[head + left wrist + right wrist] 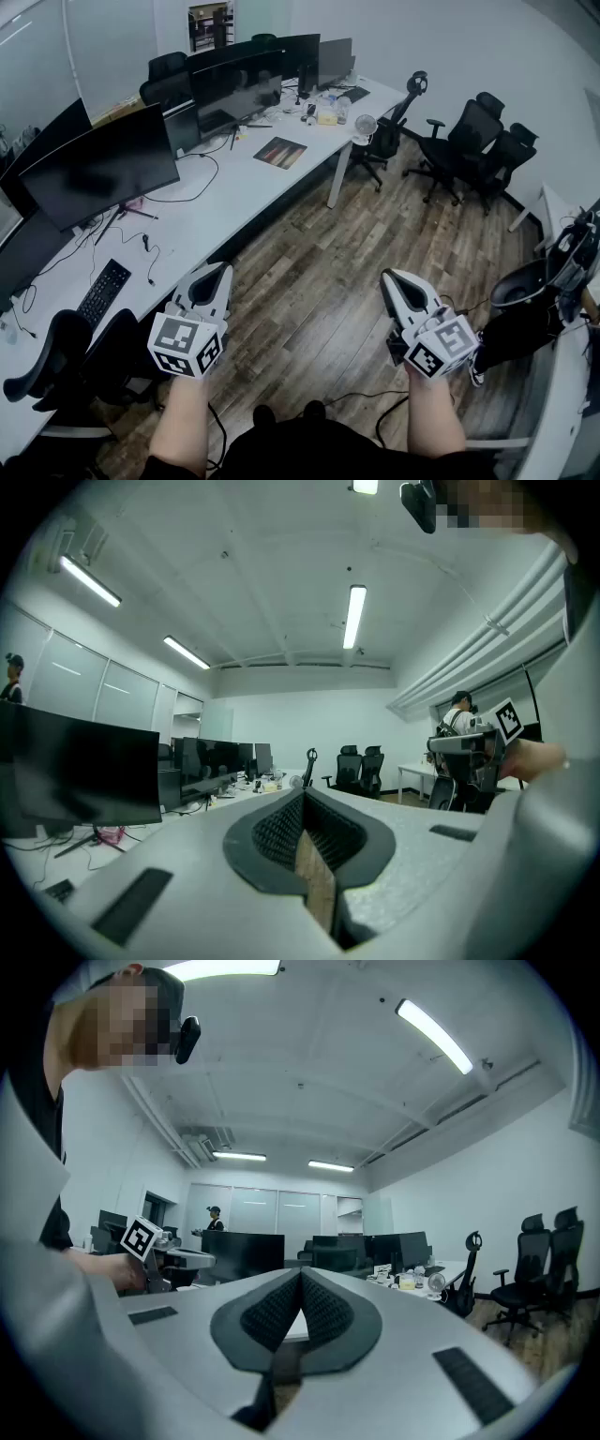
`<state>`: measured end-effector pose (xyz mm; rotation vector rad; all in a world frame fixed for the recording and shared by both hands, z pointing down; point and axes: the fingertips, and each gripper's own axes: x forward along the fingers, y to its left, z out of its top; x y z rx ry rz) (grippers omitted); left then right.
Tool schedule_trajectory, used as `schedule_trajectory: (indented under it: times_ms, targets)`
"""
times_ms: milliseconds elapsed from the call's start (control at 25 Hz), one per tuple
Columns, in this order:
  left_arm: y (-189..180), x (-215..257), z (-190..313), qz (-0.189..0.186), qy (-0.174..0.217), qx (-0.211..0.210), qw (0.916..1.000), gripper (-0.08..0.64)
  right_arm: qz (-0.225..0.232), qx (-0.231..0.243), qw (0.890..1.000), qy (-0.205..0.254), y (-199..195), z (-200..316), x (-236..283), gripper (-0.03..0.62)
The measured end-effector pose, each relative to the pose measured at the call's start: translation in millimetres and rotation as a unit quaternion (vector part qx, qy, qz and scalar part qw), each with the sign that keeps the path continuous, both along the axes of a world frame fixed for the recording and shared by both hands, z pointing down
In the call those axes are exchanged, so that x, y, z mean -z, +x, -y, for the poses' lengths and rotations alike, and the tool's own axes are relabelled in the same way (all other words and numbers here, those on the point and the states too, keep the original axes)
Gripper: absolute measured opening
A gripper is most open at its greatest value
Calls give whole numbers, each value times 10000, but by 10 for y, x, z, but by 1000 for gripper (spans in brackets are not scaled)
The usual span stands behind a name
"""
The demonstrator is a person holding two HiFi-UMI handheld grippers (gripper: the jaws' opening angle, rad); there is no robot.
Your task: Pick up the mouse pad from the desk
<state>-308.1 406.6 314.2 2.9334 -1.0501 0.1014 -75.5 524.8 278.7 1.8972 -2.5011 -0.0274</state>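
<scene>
The mouse pad (280, 152), a dark rectangle with a reddish picture, lies flat on the long white desk (234, 202), far ahead of both grippers. My left gripper (221, 270) hovers over the wooden floor near the desk's front edge; its jaws meet at the tips with nothing between them (305, 794). To the right, my right gripper (389, 277) is also held over the floor, shut and empty (301, 1272). Both point level into the room. Neither gripper view shows the mouse pad clearly.
Several black monitors (103, 169) line the desk, with a keyboard (103, 292), cables and a small fan (364, 125). Black office chairs stand at the near left (66, 366) and far right (469, 141). A second desk edge (562, 394) runs along the right.
</scene>
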Motion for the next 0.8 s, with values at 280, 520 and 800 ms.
schedule_trajectory:
  times_ms: [280,520,800]
  targets:
    - [197,-68,-104,159,-53,-41,9999,3,314,-56,9994,-153,246,-104,-214,3]
    - [376,-129,-251,202,-156,4,9997,3,536,-115,9982,-243,500,-312,-379,4]
    - [758,-206,-461,399,-197,-22,9990,3,734,-163,9969,-229,949,-598,-468,4]
